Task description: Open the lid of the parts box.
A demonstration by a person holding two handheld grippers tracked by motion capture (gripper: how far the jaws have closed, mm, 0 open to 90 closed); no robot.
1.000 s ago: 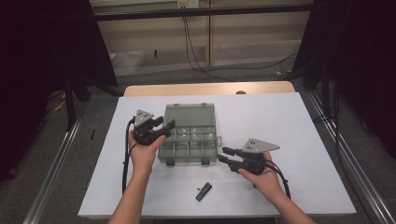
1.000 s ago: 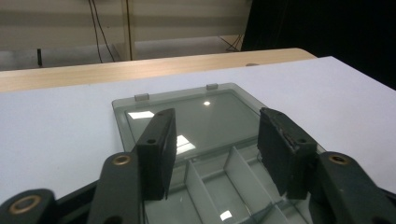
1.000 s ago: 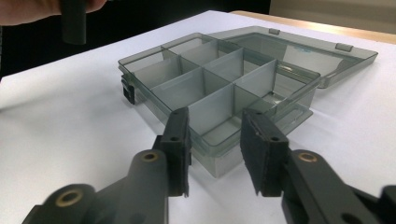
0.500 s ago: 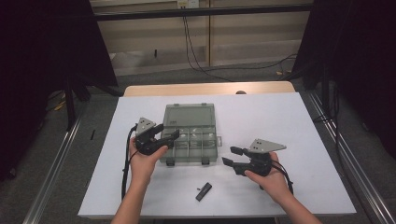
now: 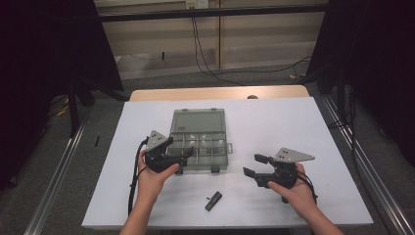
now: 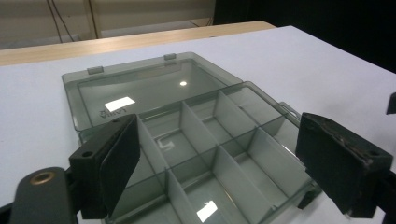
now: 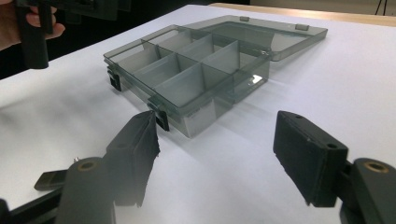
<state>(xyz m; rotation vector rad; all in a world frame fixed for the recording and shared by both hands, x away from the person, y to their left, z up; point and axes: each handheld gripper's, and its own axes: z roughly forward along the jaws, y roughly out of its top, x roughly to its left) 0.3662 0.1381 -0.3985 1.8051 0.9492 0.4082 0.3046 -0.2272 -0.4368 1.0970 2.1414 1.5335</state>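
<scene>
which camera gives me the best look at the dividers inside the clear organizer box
The left gripper view: it looks down into the organizer box from close, so every divider shows. The right gripper view sees the box from low at its side. The high view shows it small.

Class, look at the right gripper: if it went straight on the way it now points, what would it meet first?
Probably the near front corner of the open compartment box, around its black latch; the right gripper has bare table before that.

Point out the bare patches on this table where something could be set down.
Widest bare stretch: the white table top right of the open box, beyond the right gripper. Another strip runs between the box lid and the far edge. Crowded: the near middle, where the left gripper hangs over the box and a small black part lies.
</scene>
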